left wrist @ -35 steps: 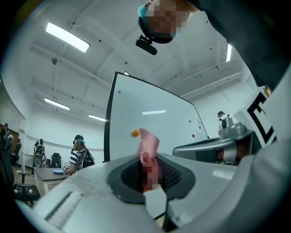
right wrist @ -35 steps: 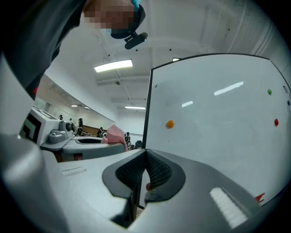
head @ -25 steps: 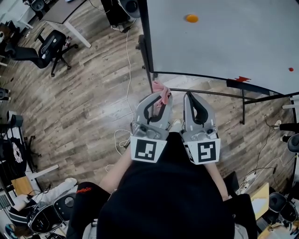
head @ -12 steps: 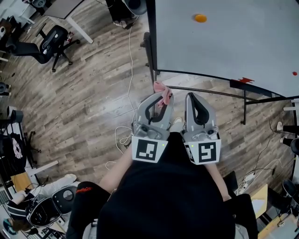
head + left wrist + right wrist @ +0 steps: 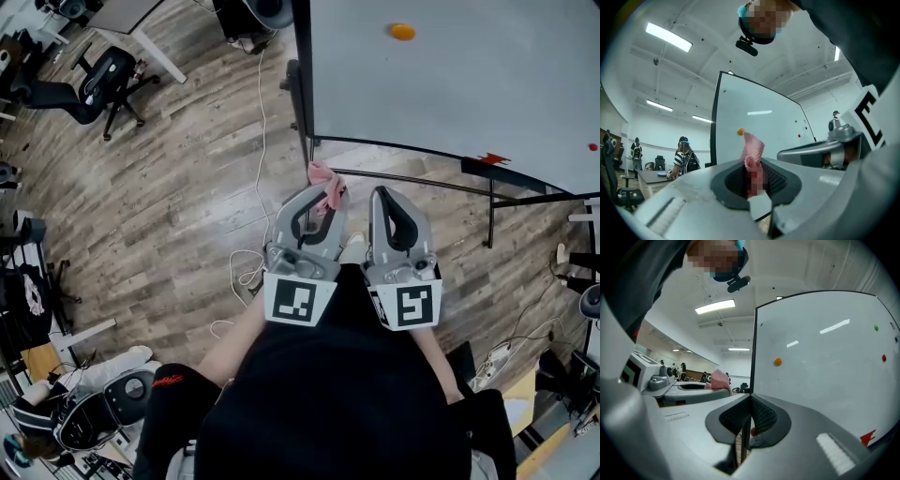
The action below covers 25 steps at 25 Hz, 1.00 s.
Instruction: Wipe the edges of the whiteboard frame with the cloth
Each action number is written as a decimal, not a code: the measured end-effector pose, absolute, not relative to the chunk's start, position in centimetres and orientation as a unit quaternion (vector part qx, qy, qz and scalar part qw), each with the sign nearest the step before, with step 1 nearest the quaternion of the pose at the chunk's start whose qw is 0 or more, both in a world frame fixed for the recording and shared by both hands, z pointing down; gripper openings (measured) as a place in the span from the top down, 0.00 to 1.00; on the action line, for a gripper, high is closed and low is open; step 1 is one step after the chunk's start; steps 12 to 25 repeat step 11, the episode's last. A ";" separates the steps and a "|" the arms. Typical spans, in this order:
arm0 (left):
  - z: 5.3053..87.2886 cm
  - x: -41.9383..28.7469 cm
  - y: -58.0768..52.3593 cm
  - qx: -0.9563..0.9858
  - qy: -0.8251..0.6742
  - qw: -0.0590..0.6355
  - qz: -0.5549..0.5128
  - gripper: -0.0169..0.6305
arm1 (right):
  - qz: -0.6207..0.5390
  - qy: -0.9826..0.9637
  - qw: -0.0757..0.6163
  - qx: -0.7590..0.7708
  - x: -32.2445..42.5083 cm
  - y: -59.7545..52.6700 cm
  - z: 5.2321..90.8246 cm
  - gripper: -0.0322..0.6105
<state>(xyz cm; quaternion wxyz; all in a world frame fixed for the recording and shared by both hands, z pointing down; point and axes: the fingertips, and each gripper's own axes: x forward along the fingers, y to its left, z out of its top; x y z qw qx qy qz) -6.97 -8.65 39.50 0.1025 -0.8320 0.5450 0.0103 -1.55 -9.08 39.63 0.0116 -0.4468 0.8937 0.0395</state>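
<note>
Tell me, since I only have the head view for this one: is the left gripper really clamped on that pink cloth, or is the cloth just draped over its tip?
Observer: Clamped. The left gripper view shows the left gripper with its jaws shut on the pink cloth, whose end sticks up past the tips.
Operator: And the right one?
Observer: The right gripper has its jaws together with nothing between them.
Operator: Is the cloth on the frame?
Observer: In the left gripper view it shows against the whiteboard, to the right of the black frame edge; contact cannot be judged.
</note>
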 end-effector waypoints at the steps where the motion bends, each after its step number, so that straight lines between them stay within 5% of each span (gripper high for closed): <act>1: 39.5 -6.9 -8.6 -0.832 0.545 0.103 0.009 0.91 | 0.040 0.894 0.011 -0.447 -1.4 -9.0 39.7 0.95; 25: 39.9 -6.6 -8.1 -0.830 0.549 0.099 0.008 0.91 | 0.037 0.896 0.005 -0.442 -1.1 -8.2 40.3 0.95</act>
